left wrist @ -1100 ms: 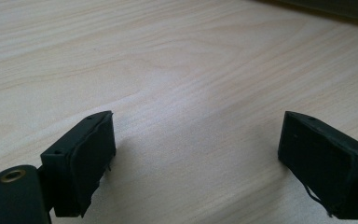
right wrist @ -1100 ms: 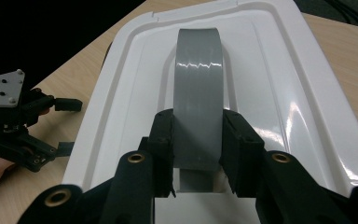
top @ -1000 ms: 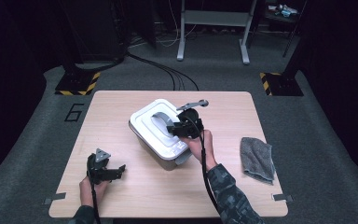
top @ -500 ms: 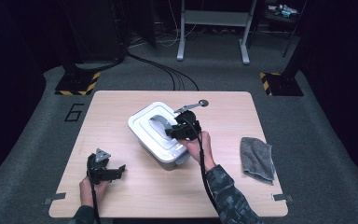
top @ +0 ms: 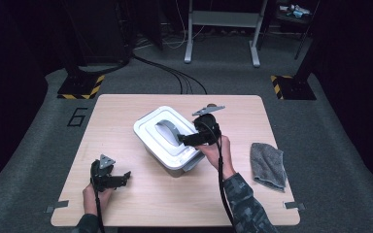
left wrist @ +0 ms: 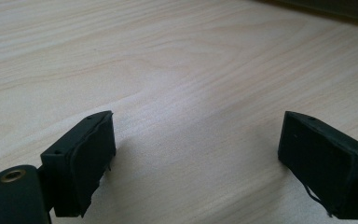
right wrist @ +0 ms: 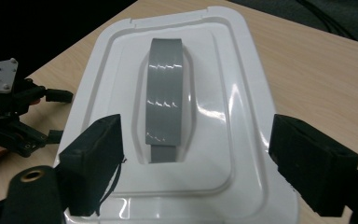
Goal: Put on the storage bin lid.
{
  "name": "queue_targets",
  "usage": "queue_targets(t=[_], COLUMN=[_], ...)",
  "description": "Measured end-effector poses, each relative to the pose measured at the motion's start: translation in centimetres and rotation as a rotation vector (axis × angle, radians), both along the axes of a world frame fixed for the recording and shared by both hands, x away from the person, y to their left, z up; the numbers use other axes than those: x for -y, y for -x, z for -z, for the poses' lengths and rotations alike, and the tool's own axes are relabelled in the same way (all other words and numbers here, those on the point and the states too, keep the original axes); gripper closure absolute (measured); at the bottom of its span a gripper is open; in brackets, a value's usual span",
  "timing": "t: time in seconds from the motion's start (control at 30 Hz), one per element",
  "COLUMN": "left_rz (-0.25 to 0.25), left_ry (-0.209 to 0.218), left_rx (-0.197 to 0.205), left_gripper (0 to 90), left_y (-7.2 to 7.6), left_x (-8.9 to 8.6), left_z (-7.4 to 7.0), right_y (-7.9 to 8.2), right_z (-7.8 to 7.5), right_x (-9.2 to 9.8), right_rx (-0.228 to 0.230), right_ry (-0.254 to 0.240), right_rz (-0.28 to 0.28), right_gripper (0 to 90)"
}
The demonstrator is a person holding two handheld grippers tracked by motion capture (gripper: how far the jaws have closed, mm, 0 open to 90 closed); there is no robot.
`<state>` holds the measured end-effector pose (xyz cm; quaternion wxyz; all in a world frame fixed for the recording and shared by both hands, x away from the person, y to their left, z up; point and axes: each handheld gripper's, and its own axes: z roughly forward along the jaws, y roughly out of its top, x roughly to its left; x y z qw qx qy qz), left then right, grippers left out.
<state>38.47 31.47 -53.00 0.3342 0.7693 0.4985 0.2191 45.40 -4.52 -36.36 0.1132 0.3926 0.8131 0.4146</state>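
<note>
A white box with a lid (top: 151,127) stands slantwise at the table's middle, and a grey handle (top: 167,131) lies flat in the lid's recess. My right gripper (top: 181,141) hovers over the box's right end, pointing left along the lid. Its jaws have just been opening and stand wide, with nothing pressed between them. In the right gripper view the lid (right wrist: 116,88) and handle (right wrist: 165,98) lie below and ahead of the right gripper (right wrist: 200,163). My left gripper (top: 126,177) rests open near the table's front left, its jaws (left wrist: 196,158) over bare wood.
A grey cloth (top: 268,165) lies crumpled at the table's right edge. The wooden table (top: 126,109) has bare room around the box. Beyond it are dark floor, cables and a metal stand's legs. The left gripper (right wrist: 58,116) also shows far left in the right gripper view.
The right gripper's jaws have gone from nearly shut to wide open, and the hand has drawn a little to the right, off the lid's handle. The left hand has stayed put.
</note>
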Motion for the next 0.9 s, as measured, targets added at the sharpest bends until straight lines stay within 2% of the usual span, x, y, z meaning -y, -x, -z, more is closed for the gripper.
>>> queue_targets(t=[0.1, 0.17, 0.37, 0.47, 0.5, 0.53, 0.7, 0.87, 0.9], left_rz=[0.001, 0.0, 0.001, 0.0, 0.0, 0.001, 0.0, 0.0, 0.0], left_ry=[0.001, -0.001, 0.001, -0.002, -0.002, 0.0, 0.001, 0.0, 0.0], left_rx=[0.0, 0.001, 0.0, 0.001, 0.001, 0.001, 0.001, 0.001, 0.001], left_gripper=[10.7, 10.7, 10.7, 10.7, 10.7, 10.7, 10.7, 10.7, 10.7], left_y=[0.0, 0.0, 0.0, 0.0, 0.0, 0.0, 0.0, 0.0, 0.0], left_x=[0.0, 0.0, 0.0, 0.0, 0.0, 0.0, 0.0, 0.0, 0.0], left_z=[0.0, 0.0, 0.0, 0.0, 0.0, 0.0, 0.0, 0.0, 0.0], right_y=[0.4, 0.9, 1.8, 2.6, 2.6, 3.0, 3.6, 4.3, 4.3], right_z=[-0.1, 0.2, 1.0, 1.7, 1.7, 2.2, 4.1, 7.3, 7.3], right_x=[0.7, 1.9, 4.1, 5.9, 5.9, 6.8, 8.6, 9.9, 9.9], right_rx=[0.018, 0.03, 0.035, 0.039, 0.039, 0.043, 0.032, -0.005, -0.005], right_ry=[-0.001, -0.004, -0.006, -0.011, -0.011, -0.012, -0.001, 0.023, 0.023], right_rz=[0.011, 0.032, 0.069, 0.101, 0.101, 0.115, 0.145, 0.183, 0.183], right_gripper=[14.3, 12.3, 7.9, 5.6, 5.6, 5.0, 2.6, 1.3, 1.3])
